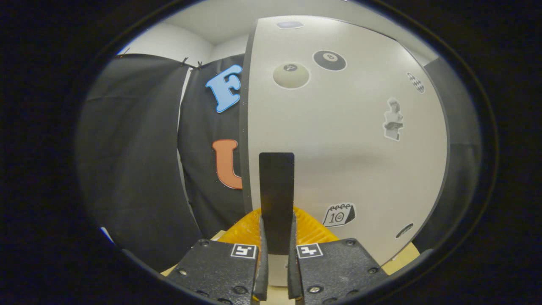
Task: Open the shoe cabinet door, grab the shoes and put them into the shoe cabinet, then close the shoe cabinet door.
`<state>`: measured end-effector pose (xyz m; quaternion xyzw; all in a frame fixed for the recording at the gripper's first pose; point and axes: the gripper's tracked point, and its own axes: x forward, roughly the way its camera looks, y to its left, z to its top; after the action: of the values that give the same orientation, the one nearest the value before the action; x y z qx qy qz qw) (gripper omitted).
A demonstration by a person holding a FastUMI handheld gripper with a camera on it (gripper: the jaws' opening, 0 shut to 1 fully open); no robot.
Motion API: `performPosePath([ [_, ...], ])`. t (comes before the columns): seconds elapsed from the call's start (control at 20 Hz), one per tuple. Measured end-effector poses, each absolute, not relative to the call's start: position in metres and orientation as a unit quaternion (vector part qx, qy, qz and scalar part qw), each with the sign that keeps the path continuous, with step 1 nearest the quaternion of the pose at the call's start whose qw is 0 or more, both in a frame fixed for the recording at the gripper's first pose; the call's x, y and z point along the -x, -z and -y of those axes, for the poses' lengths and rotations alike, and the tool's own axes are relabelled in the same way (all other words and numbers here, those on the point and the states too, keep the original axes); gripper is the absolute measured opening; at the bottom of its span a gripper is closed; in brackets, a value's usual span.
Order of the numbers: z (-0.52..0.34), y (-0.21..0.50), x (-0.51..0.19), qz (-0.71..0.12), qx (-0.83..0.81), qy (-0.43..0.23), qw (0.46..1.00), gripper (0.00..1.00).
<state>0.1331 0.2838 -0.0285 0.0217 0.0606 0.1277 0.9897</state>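
The shoe cabinet's white door [338, 140] rises right in front of me, dotted with small stickers. Its flat black handle [276, 186] runs upright near the door's left edge. My gripper [276, 254] is shut on the lower end of this handle, with one finger [261, 262] pressing on each side. The door's dark left edge [244, 127] stands out against the black cloth behind it; I cannot tell how far the door is swung.
A yellow ridged thing [313, 226] shows just beyond the fingers at the foot of the door. The cabinet stands on a pale wooden surface [402, 258]. Black cloth [135, 161] hangs to the left of the door.
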Motion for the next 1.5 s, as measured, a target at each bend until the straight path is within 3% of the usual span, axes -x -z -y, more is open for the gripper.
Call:
performPosePath([
  [0.65,-0.273,0.025,-0.076,-0.069,-0.016,-0.212,0.975,0.21],
  [1.5,-0.235,0.023,-0.022,-0.078,-0.017,-0.235,0.969,0.2],
])
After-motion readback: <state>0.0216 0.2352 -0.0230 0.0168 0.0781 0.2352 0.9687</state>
